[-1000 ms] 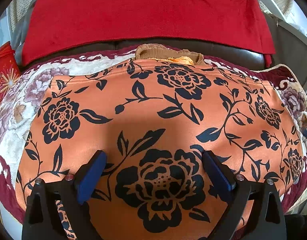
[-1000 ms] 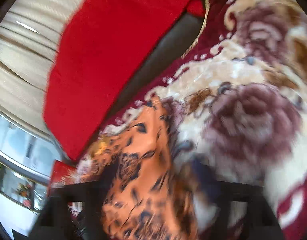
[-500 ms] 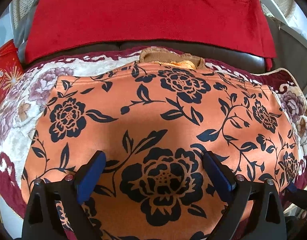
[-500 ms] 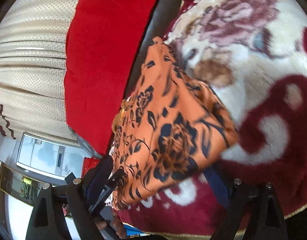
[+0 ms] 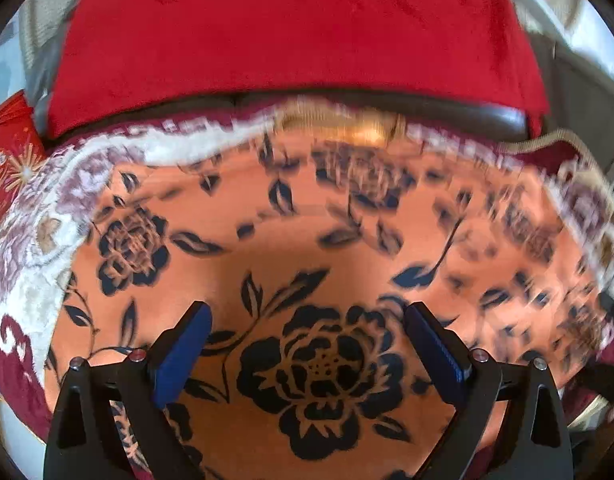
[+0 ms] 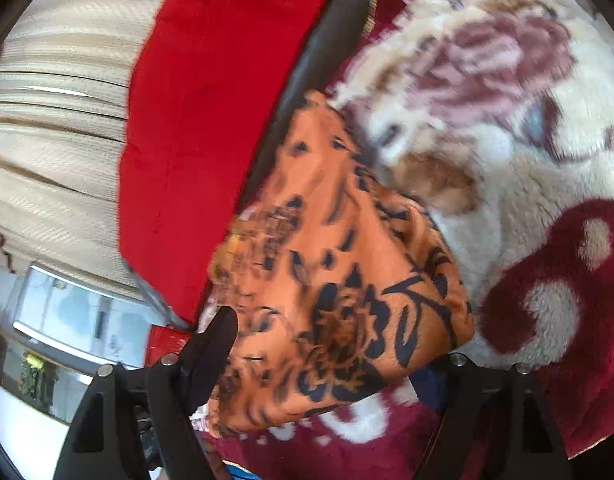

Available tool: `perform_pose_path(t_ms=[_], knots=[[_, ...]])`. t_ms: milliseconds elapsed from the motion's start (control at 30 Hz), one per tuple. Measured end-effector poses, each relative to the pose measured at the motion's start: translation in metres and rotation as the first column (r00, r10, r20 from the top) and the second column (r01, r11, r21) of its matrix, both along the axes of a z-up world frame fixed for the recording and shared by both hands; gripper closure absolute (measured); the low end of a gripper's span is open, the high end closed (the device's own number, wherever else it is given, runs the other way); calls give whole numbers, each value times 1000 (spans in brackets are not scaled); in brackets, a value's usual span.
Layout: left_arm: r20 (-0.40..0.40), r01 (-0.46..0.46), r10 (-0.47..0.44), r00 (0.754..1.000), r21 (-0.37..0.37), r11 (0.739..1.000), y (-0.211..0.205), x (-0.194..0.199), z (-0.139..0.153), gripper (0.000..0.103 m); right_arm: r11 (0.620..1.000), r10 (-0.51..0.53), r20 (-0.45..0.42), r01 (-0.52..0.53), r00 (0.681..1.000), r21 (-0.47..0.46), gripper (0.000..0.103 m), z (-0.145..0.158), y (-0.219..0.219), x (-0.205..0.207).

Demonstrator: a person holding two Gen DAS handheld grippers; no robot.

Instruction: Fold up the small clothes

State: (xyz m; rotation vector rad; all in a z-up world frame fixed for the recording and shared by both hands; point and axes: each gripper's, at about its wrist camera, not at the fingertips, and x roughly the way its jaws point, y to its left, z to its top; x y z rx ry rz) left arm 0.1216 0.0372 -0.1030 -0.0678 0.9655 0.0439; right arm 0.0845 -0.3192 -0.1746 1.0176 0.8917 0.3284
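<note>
An orange garment with black flowers (image 5: 307, 240) lies spread flat on a plush floral blanket (image 5: 35, 240). A tan ribbed collar (image 5: 339, 124) shows at its far edge. My left gripper (image 5: 307, 344) is open and hovers over the garment's near middle, blue pads wide apart. In the right wrist view the garment's side edge (image 6: 347, 280) lies between the open fingers of my right gripper (image 6: 331, 364). The left finger (image 6: 211, 352) is over the cloth; the right finger is mostly hidden under the cloth's corner.
A red blanket (image 5: 299, 28) drapes the dark sofa back (image 5: 467, 108) behind the garment. A red box (image 5: 7, 168) stands at the left. Beige curtains (image 6: 59, 120) and a window (image 6: 67, 320) show in the right wrist view.
The right gripper has shifted in at the garment's side edge, which now lies further between its fingers. The left gripper stays open over the garment; its view is now blurred by motion.
</note>
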Motion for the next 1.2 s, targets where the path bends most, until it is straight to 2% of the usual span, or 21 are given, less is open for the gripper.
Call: perform_pose_path(t_ms=[167,233,333,367,400,467,533,633,700,733,767,833,900,933,967,1000,1033,1067,1100,1167,1200], knots=[[55,-13,16,998,-55,998,12,-17,18,5,998,-18,20,17,1000,64,22,0,-14,-12],[91,-33,35,995,-23,999,28,-34,24,5,992,-4,13,2,1000,122,23,-8,-24,-11],[77,-173,181,980,-95,980,87,-68,21,5,983,6,-3,-6,1000,182,44,-22,-35,-8],[58,-250,260,964,-143,958,113,-80,18,6,980,15,-7,-13,1000,200,45,-26,-38,-8],[43,-358,375,926,-217,908,147,-100,16,6,976,16,-3,-15,1000,218,45,-27,-40,-9],[17,-462,485,875,-275,843,184,-123,12,6,970,20,0,-19,1000,243,45,-28,-43,-9],[1,-505,528,849,-291,813,207,-137,10,8,970,24,-3,-22,1000,242,45,-28,-43,-9],[6,-501,518,855,-245,830,209,-138,11,8,973,24,-8,-21,1000,231,45,-27,-42,-9],[-21,-452,457,889,-189,872,196,-126,5,9,974,20,-12,-17,1000,227,45,-26,-42,-9],[-50,-418,415,908,-112,901,186,-119,-2,14,974,19,-16,-15,1000,225,45,-27,-43,-9],[-85,-401,396,914,-55,914,179,-116,-10,28,975,19,-19,-14,1000,222,44,-26,-42,-8],[-88,-396,391,916,-45,917,178,-120,-14,32,977,18,-25,-12,1000,215,44,-23,-40,-7],[-76,-370,366,927,-46,928,175,-124,-5,57,977,20,-30,-13,999,211,44,-23,-40,-6],[-79,-359,355,932,-49,932,175,-125,-1,64,978,21,-31,-14,999,207,44,-22,-39,-5],[-84,-371,368,926,-26,928,176,-125,2,80,979,23,-32,-16,999,205,44,-22,-39,-4],[-85,-389,387,918,-5,921,178,-126,5,82,978,24,-32,-17,999,206,44,-22,-39,-4],[-81,-397,394,916,-26,918,181,-126,7,81,978,24,-31,-17,999,210,44,-23,-40,-3],[-76,-396,392,917,-51,917,182,-126,8,70,976,22,-31,-15,999,217,44,-24,-40,-4],[-53,-398,395,917,-77,914,181,-130,14,48,975,24,-30,-17,999,221,43,-24,-40,-4],[17,-397,399,917,-69,915,170,-129,26,26,974,34,-25,-27,999,226,42,-25,-41,-3],[67,-368,371,926,-52,928,155,-126,37,26,973,36,-26,-29,999,227,41,-24,-41,-2]])
